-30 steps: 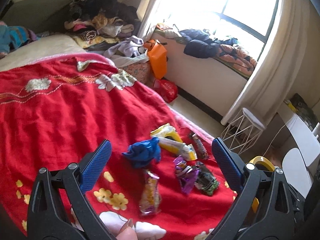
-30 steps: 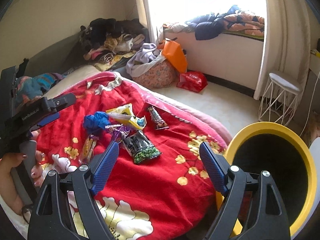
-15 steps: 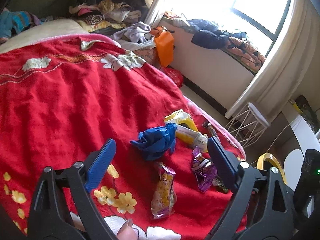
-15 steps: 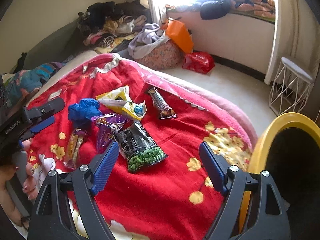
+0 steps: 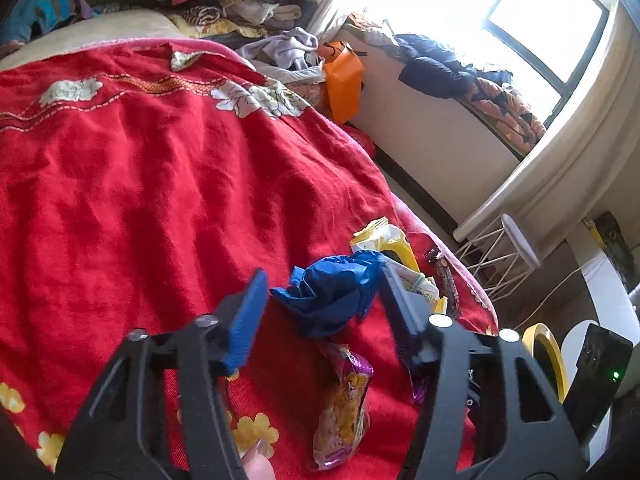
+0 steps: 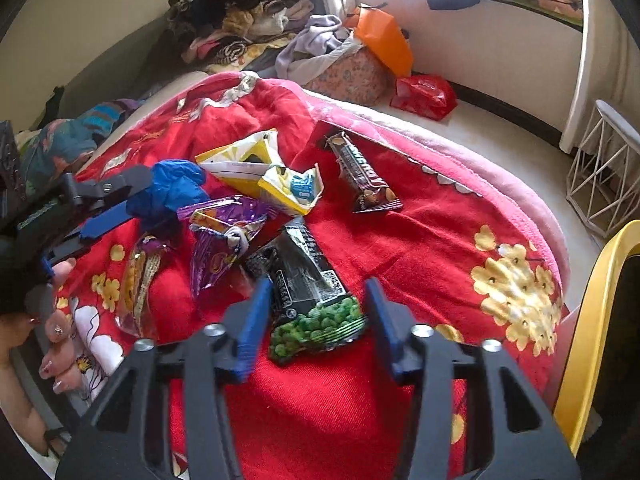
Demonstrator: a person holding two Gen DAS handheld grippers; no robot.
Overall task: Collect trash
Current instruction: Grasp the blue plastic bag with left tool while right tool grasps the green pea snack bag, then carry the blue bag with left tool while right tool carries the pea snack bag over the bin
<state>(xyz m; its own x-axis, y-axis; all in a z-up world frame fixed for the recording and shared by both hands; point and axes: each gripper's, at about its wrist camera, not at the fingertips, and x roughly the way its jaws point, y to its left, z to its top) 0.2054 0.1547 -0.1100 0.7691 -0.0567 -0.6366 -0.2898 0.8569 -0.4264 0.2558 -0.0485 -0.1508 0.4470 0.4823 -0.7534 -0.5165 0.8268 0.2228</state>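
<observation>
Snack wrappers lie heaped near the foot edge of the red blanket (image 6: 420,240). The pea packet (image 6: 308,300) sits between the closing jaws of the right gripper (image 6: 316,312), the pads not yet pressing it. The crumpled blue bag (image 5: 332,292) sits between the closing jaws of the left gripper (image 5: 320,300), also ungripped. Beside them lie a purple wrapper (image 6: 224,232), a yellow packet (image 6: 264,176) and a chocolate bar (image 6: 362,176). The yellow bin (image 6: 592,320) stands off the blanket's corner.

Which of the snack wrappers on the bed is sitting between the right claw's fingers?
The black pea packet, with green peas printed at its near end. The purple, yellow and brown wrappers lie farther off.
</observation>
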